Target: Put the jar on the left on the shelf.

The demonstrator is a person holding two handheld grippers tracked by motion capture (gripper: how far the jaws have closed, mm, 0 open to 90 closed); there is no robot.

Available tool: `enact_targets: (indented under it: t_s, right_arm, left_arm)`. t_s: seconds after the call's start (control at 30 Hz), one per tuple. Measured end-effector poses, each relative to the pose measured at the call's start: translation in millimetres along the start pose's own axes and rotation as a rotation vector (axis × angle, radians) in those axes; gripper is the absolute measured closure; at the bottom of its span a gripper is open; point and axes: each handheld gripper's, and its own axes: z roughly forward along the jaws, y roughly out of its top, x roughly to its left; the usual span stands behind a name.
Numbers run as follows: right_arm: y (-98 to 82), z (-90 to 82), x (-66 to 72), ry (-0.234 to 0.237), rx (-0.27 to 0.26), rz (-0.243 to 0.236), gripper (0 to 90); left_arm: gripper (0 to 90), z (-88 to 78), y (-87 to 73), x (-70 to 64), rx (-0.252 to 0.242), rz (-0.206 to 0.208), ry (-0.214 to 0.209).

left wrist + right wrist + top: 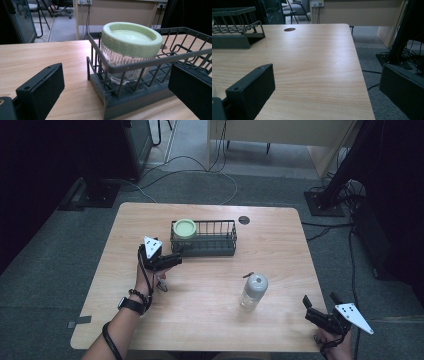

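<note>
We see the left gripper (176, 256) low over the table (210, 320), just beside the left end of the rack (220, 251), jaws spread wide with nothing between them. The jar (184, 229) with a pale green lid stands upright inside the rack's left end; in the left gripper view the jar (131, 47) sits right ahead behind the rack (130, 100) wires, near but untouched. The right gripper (320, 301) hangs at the table's near right corner, jaws also wide apart, holding nothing. A bottle (253, 291) with a grey cap stands upright on the table between the two grippers, apart from both.
</note>
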Motion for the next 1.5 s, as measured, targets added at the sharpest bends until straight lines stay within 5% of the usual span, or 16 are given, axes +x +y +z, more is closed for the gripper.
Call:
enact_targets:
  t_s: [0.67, 1.5]
  right_arm:
    - [-0.1, 0.0, 0.4, -0.002, 0.001, -0.003, 0.1]
    - [-0.2, 0.0, 0.9, -0.007, 0.002, -0.007, 0.0]
  left_arm:
    - [0.0, -17.3, -32.8, 9.0, 0.019, -0.033, 0.010]
    - [0.0, -40.2, -43.9, 14.1, 0.014, -0.016, -0.001]
